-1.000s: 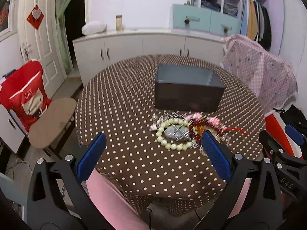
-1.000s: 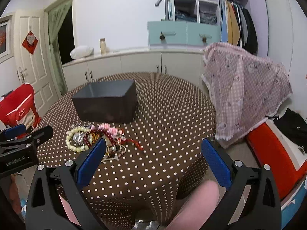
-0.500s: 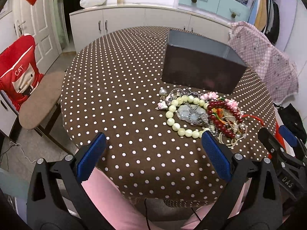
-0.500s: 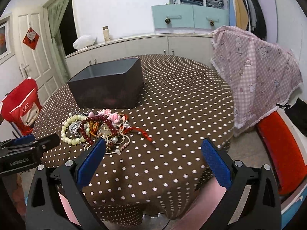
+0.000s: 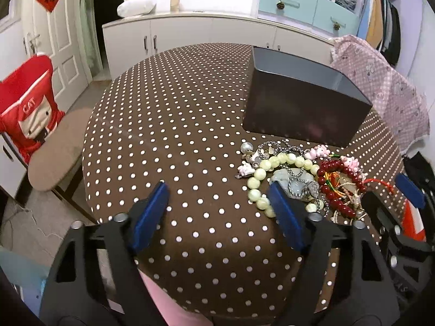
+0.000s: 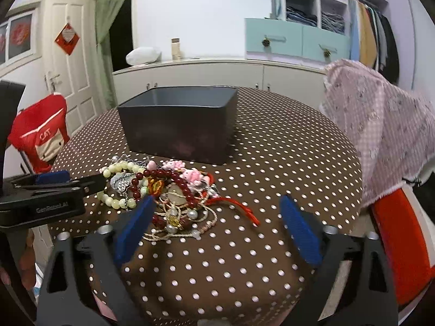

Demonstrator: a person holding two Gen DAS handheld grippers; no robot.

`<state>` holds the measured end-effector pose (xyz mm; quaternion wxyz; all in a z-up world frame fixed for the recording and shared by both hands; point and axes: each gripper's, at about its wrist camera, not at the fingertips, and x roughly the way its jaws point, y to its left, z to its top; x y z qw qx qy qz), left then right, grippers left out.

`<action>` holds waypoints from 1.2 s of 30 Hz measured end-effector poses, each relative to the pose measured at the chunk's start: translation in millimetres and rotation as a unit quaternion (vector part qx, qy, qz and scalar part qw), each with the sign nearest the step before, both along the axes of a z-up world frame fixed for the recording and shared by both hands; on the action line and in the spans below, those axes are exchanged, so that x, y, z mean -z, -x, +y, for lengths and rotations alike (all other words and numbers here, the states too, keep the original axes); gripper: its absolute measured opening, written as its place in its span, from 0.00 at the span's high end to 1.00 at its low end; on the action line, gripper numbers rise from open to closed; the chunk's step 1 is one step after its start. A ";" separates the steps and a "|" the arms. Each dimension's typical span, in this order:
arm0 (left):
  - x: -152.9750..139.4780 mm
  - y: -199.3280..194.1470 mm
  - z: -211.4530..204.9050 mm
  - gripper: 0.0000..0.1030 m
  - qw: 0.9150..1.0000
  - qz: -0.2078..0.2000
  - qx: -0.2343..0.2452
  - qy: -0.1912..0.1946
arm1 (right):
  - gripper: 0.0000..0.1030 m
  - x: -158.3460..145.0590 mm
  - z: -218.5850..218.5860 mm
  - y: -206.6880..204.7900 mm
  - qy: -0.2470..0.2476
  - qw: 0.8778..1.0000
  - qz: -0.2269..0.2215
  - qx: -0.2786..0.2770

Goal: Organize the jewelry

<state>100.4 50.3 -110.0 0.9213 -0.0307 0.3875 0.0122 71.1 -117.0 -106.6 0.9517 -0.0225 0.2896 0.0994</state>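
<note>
Polka-dot table (image 5: 168, 125), bedroom behind. Since a second ago you have brought both grippers down and in toward the jewelry (image 5: 301, 179), a tangled heap just in front of the box (image 5: 304, 106). Left gripper (image 5: 217, 206) spread wide, holding nothing, its right finger (image 5: 285, 217) at the pale beads (image 5: 261, 174). Right gripper (image 6: 217, 225) likewise spread, empty, at the heap's near edge. Judgement: first pick imminent. Legible: "CAT" on the cushion (image 5: 30, 108); probably "GenRobot.AI" on the left gripper's side.

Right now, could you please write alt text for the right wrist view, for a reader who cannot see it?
A tangled pile of bead bracelets and necklaces lies on a brown polka-dot tablecloth before a dark open box. The right tongs gape open nearest the camera, and the left tongs reach in beside the pile.
</note>
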 end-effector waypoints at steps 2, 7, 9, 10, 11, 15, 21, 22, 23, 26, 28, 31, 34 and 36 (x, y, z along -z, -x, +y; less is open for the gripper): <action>-0.1 0.8 -2.8 0.55 1.000 -0.007 0.013 -0.002 | 0.43 2.8 1.5 -3.5 -0.001 1.000 0.005 -0.008; -0.9 2.9 -8.1 0.85 0.999 -0.018 0.044 0.005 | 0.83 7.0 7.5 -6.4 -0.008 0.999 0.013 -0.038; -1.3 2.1 -5.5 0.85 0.999 -0.020 0.045 0.016 | 0.91 7.4 6.2 -6.2 -0.016 0.999 0.015 -0.048; -1.2 2.1 -3.6 0.86 0.998 -0.022 0.048 0.024 | 0.93 7.0 5.8 -5.2 -0.018 0.999 0.015 -0.049; -1.3 2.0 -2.5 0.86 0.998 -0.025 0.052 0.029 | 0.94 6.3 5.5 -4.8 -0.020 0.999 0.015 -0.048; -6.6 7.9 3.3 0.91 0.996 -0.042 0.064 0.050 | 0.94 1.1 2.0 -0.5 -0.027 0.999 0.008 -0.043; -16.4 14.2 1.5 0.91 0.994 -0.064 0.074 0.050 | 0.94 -11.3 -3.4 5.4 -0.031 0.999 -0.011 -0.040; -15.2 13.0 1.7 0.91 0.994 -0.061 0.071 0.050 | 0.94 -12.2 -3.8 5.8 -0.032 0.999 -0.013 -0.038; -14.2 12.3 1.8 0.91 0.995 -0.059 0.069 0.050 | 0.94 -13.7 -4.9 6.6 -0.034 0.999 -0.014 -0.038; -14.4 12.4 3.7 0.91 0.994 -0.059 0.070 0.061 | 0.94 -18.8 -7.1 7.3 -0.035 0.998 -0.018 -0.038; -20.1 14.4 4.3 0.91 0.992 -0.070 0.075 0.067 | 0.94 -22.6 -7.0 8.5 -0.033 0.998 -0.024 -0.039; -30.6 19.1 3.7 0.91 0.990 -0.085 0.087 0.070 | 0.94 -31.1 -7.0 9.7 -0.030 0.998 -0.039 -0.036; -42.2 25.8 0.5 0.91 0.986 -0.102 0.109 0.080 | 0.94 -38.6 -5.8 7.6 -0.022 0.998 -0.051 -0.028; -48.7 28.8 -1.7 0.91 0.983 -0.113 0.118 0.078 | 0.94 -42.9 -5.8 6.3 -0.025 0.998 -0.057 -0.027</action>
